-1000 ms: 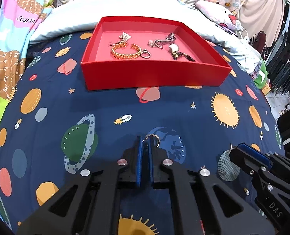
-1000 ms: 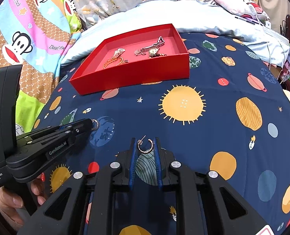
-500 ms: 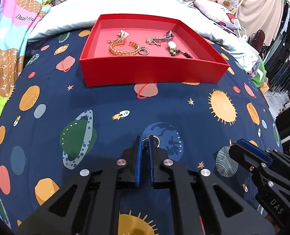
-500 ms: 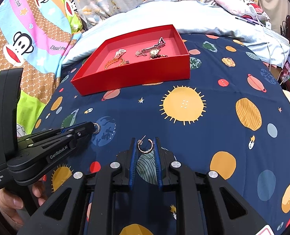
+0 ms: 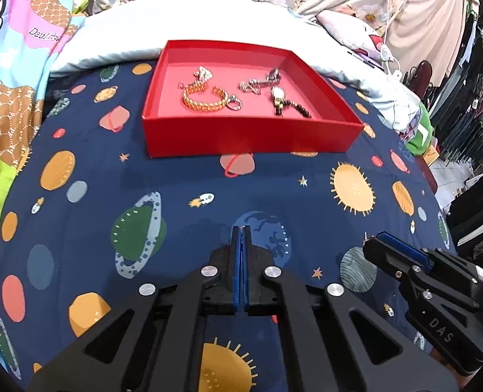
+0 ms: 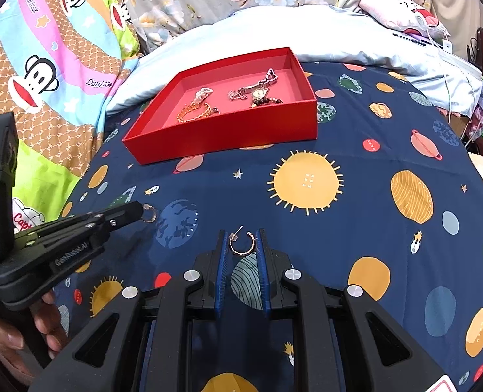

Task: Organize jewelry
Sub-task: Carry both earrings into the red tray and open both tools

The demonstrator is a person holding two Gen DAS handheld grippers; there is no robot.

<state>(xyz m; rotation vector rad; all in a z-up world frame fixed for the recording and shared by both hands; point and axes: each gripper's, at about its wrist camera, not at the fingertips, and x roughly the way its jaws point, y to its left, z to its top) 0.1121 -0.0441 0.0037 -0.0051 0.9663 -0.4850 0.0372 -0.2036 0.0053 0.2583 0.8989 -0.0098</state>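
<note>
A red tray (image 5: 251,137) stands on the planet-print bedspread and holds a gold bracelet (image 5: 203,99), a ring (image 5: 233,105), a watch (image 5: 278,96) and other pieces. It also shows in the right wrist view (image 6: 228,137). My left gripper (image 5: 241,228) is shut; the right wrist view shows a small hoop earring (image 6: 149,213) pinched at its tip (image 6: 140,210), lifted above the cloth. My right gripper (image 6: 241,238) is shut on a second gold hoop earring (image 6: 241,245), held between the blue pads. The right gripper's tip (image 5: 377,245) shows at lower right in the left wrist view.
A pale blue pillow (image 5: 182,23) lies behind the tray. A colourful monkey-print blanket (image 6: 45,75) lies at the left. Clothes hang past the bed's right edge (image 5: 470,114). A hand (image 6: 19,333) grips the left tool.
My left gripper has risen and closed fully; its earring, seen at the tips before, is now hidden in the left wrist view. The tray looks farther away. The right gripper has barely moved.
</note>
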